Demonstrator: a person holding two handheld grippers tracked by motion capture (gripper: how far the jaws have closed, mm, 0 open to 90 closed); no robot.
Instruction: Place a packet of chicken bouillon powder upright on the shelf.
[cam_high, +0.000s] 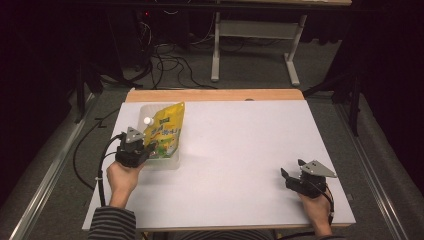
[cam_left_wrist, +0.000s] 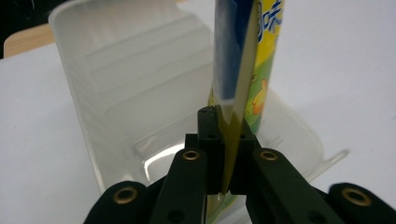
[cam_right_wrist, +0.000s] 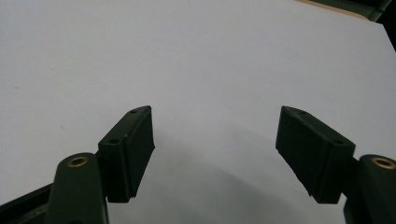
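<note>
A yellow and green spouted pouch (cam_high: 166, 131) with a white cap (cam_high: 148, 120) stands tilted in a clear plastic container (cam_high: 170, 161) at the table's left. My left gripper (cam_high: 141, 150) is shut on the pouch's near edge. In the left gripper view the black jaws pinch the thin sealed edge of the pouch (cam_left_wrist: 243, 79), with the clear plastic container (cam_left_wrist: 126, 88) behind it. My right gripper (cam_high: 286, 176) rests at the table's front right, jaws wide apart with nothing between them. In the right gripper view, the gripper (cam_right_wrist: 215, 140) has only bare white table between its pads.
The white table top (cam_high: 235, 150) has a wooden strip (cam_high: 215, 95) along its far edge. Beyond it stand a metal desk frame (cam_high: 255, 45) and cables (cam_high: 170, 62) on the floor. A striped sleeve (cam_high: 112, 223) comes in at the bottom left.
</note>
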